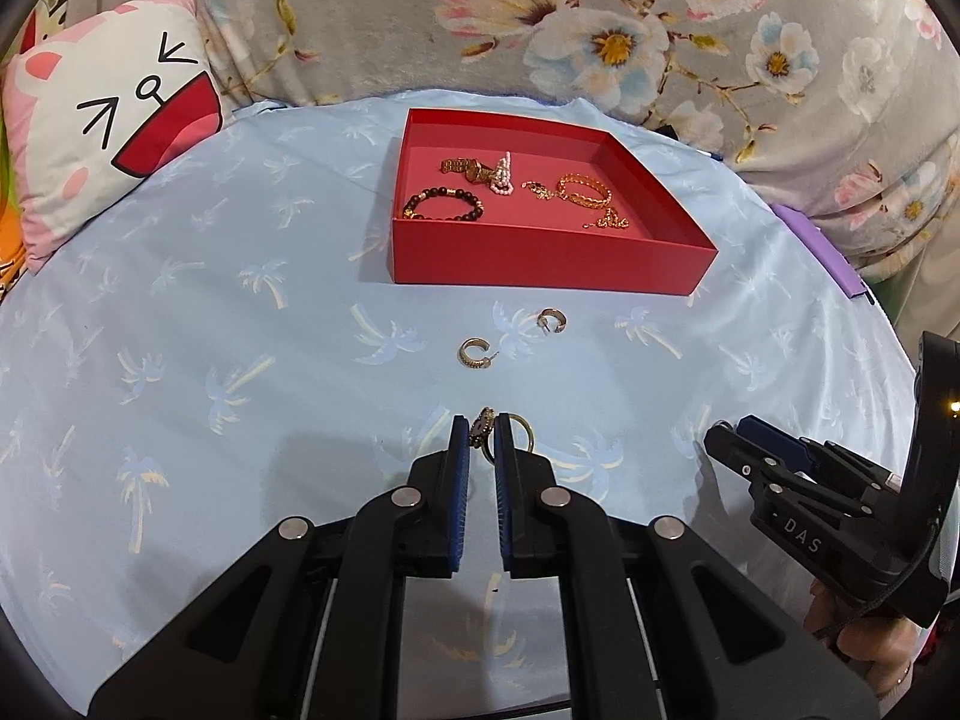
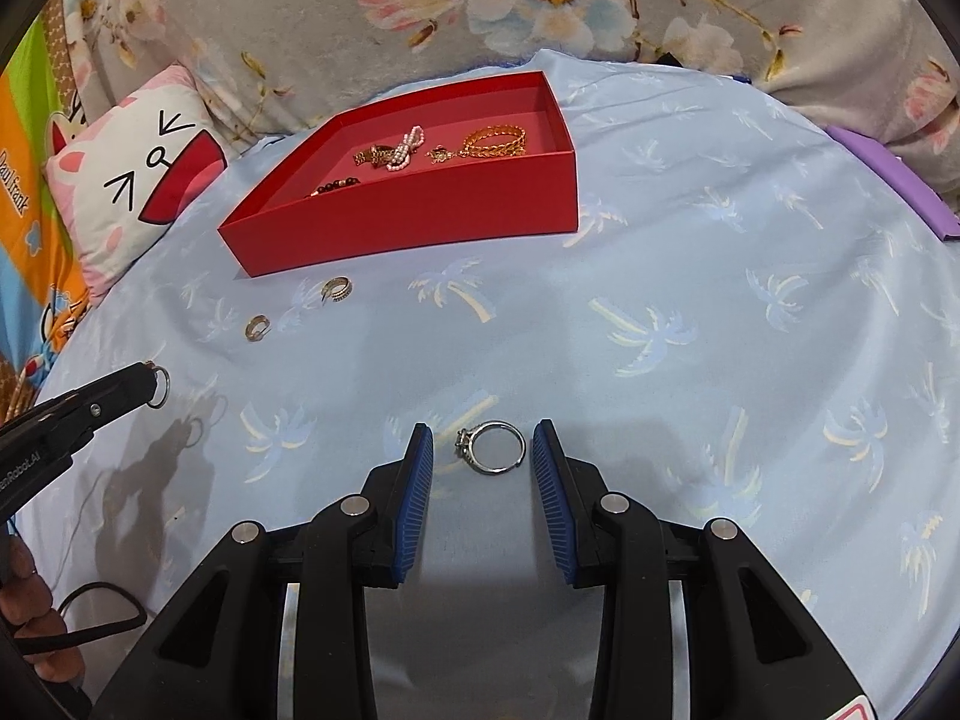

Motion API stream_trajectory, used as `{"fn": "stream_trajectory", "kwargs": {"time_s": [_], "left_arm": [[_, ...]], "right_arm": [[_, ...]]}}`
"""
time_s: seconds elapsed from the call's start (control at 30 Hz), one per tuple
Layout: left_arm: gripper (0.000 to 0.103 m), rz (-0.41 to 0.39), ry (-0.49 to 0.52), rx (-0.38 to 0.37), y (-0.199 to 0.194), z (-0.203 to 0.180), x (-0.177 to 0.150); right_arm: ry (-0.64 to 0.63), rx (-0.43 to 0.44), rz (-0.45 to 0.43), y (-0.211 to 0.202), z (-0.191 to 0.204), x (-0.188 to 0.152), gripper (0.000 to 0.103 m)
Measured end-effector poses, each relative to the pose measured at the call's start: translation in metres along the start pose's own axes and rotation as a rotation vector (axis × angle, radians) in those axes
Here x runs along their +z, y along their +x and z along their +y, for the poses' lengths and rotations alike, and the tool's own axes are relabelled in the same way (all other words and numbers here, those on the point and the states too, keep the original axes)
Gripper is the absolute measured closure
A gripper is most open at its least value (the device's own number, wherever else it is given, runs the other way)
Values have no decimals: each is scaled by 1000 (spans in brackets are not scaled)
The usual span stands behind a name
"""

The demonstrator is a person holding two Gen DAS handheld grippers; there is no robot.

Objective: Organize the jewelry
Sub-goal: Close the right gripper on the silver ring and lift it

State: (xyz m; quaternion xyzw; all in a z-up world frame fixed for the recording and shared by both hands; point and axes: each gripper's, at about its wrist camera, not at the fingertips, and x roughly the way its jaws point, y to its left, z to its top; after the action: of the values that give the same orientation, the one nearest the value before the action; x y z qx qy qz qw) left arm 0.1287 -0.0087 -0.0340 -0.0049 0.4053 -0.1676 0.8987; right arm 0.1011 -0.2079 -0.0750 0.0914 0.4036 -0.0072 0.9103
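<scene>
Both handheld tools share one build: the left gripper (image 1: 483,441) and right gripper (image 2: 483,450) have matte black linkage arms joined by round silver pivot pins, each ending in ribbed blue pads (image 2: 420,501). White lettering reading "DAS" marks the right gripper's black body beside its pins. A thin black cable (image 2: 90,618) loops below the left gripper's handle.

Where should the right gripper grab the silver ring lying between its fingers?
Grip the silver ring across its plain band, from above, the right gripper already straddling it with open jaws. It lies flat on the cloth with the stone setting at its left; pinching the thin band avoids slipping off that bump.
</scene>
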Motion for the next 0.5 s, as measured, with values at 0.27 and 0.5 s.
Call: {"fn": "stream_trajectory", "kwargs": {"time_s": [0.27,0.5], "left_arm": [[96,8,3,-8,1,-1,-1],[96,9,-3,-17,0,-2,-1]], "right_arm": [[-1,-14,2,0,-1,0,80],[-2,-3,-15,-6,0,0,99]]}}
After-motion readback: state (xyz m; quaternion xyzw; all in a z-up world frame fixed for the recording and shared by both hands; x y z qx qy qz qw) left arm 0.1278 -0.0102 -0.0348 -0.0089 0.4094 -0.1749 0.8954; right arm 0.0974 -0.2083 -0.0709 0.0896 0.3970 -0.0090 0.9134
